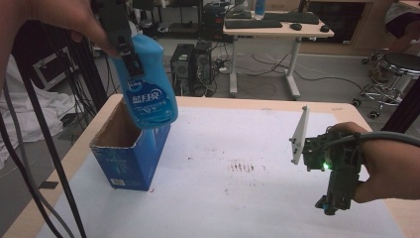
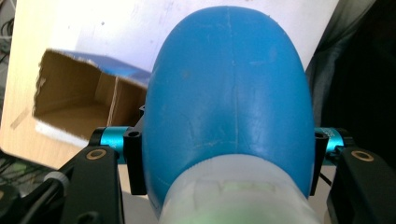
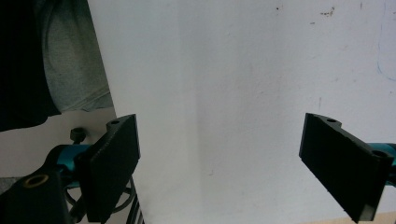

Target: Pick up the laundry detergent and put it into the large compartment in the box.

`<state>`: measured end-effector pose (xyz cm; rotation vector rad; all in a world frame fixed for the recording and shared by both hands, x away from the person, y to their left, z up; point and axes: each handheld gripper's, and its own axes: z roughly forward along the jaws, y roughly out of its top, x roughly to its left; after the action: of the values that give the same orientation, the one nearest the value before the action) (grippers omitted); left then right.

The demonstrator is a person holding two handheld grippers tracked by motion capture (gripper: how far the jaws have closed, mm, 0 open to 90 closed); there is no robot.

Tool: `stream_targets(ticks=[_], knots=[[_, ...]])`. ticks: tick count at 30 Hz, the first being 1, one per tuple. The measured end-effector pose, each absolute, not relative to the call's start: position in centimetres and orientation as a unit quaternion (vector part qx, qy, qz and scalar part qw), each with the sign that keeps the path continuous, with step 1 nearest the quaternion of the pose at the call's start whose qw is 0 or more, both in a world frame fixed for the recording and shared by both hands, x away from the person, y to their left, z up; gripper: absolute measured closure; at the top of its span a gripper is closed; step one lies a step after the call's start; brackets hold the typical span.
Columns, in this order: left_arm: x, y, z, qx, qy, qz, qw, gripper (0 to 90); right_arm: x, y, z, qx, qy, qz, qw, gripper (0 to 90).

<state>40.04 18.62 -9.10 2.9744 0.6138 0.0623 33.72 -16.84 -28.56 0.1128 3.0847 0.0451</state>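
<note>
Detergent bottle point(image 1: 148, 89), blue with a label of white characters, hangs in the air pinched by the left gripper point(image 1: 126, 47), whose jaws clamp it near its upper end while a hand point(image 1: 59, 20) grips the tool from above. Directly below the gripper and the bottle's lower end stands an open-topped blue cardboard box point(image 1: 130, 148) on the white tabletop point(image 1: 237, 158); the bottle's base sits just over the box's far rim, and whether they touch cannot be told. In the left gripper view the bottle point(image 2: 229, 93) swells between the two black jaws, both pressed against its sides, its whitish translucent part nearest the camera, and the box point(image 2: 84, 98) shows beyond and to the left of the jaws with its brown interior open. Well apart on the other side of the table, the right gripper point(image 1: 329, 203) is held low in a hand point(image 1: 391, 168), a green light glowing on its body and a grey three-cornered plate point(image 1: 299, 136) standing up on the side away from the hand. In the right gripper view its jaws are spread wide with nothing between them, only the lightly stained white tabletop point(image 3: 233, 70) ahead, and a grey garment point(image 3: 70, 60) off beyond the left jaw.
</note>
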Motion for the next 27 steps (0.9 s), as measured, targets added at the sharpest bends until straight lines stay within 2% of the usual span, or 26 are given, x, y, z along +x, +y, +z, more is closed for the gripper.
stream_targets(ticks=[14, 27], knots=[[40.6, 22.6, -9.3, 0.965, 0.26, 0.019, 0.026, 38.5, 34.0, -16.2, -28.7, 0.031, 0.999, 0.012, 0.025, 11.5], [41.3, 23.2, -10.5, 0.949, 0.314, 0.011, 0.004, 38.5, 34.1, -15.8, -28.8, 0.031, 0.999, 0.009, 0.024, 11.5]])
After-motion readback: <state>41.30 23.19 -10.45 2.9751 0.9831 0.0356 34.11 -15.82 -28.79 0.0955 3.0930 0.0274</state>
